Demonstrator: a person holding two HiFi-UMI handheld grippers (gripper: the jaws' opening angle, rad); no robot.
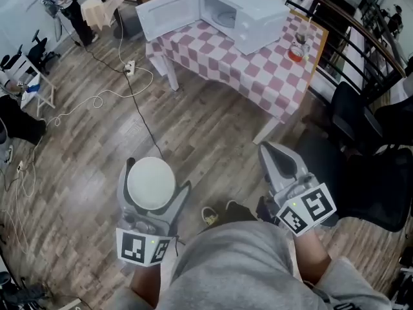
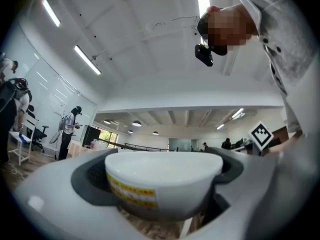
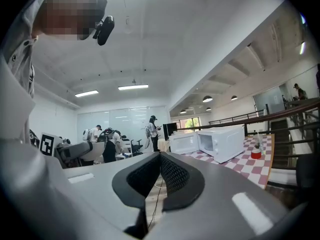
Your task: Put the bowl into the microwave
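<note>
Bowl, white, stiff, probably light but slippery and breakable, sits upright in the left gripper, whose wide jaws clasp its sides below the rim; its base is hidden. Beside it the right gripper is clenched on nothing. Well ahead on the table, the microwave stands door open, its cavity only partly seen.

Nothing readable; band on the bowl is blurred.

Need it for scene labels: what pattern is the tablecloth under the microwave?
Pink-and-white checks on the tablecloth, clearest in the head view.
</note>
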